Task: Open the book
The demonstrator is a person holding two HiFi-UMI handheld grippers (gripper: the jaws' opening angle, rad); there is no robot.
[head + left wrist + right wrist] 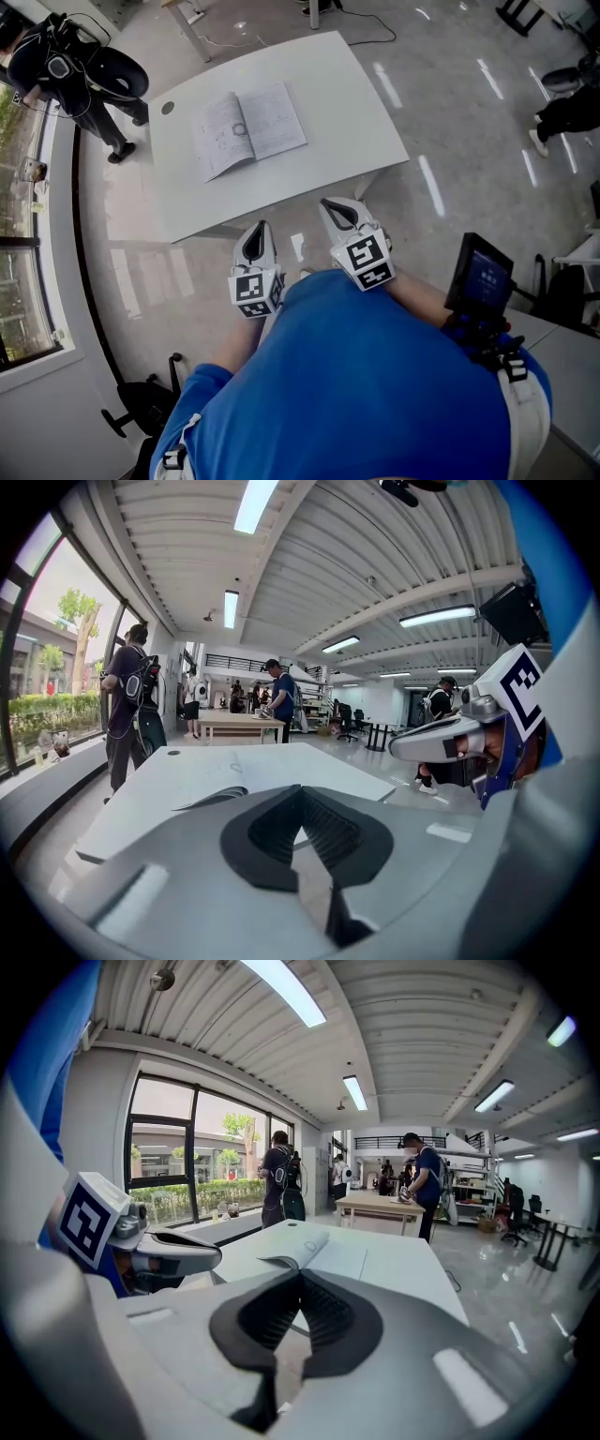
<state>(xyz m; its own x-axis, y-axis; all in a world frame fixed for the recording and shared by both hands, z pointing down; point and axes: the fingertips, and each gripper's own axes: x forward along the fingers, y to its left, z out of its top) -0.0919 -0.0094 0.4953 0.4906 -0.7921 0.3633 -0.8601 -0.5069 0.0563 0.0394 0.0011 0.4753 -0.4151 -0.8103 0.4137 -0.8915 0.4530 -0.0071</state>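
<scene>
the book (pixel 248 129) lies spread open, pages up, on the white bench (pixel 356 103), well ahead of both grippers. it looks light and floppy, with thin pages best lifted at an outer edge. its long axis runs across the bench and its spine points away. the left gripper (pixel 257 234) and right gripper (pixel 337 211) hover short of the bench, jaws closed on nothing.

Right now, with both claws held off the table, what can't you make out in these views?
- Print on the book: head view, too small to read.
- Book's pages: both gripper views see them nearly edge-on; the shut left claw and right claw cover part of the table.
- The dark round mark near the table's corner: head view, too small to tell hole from object.
</scene>
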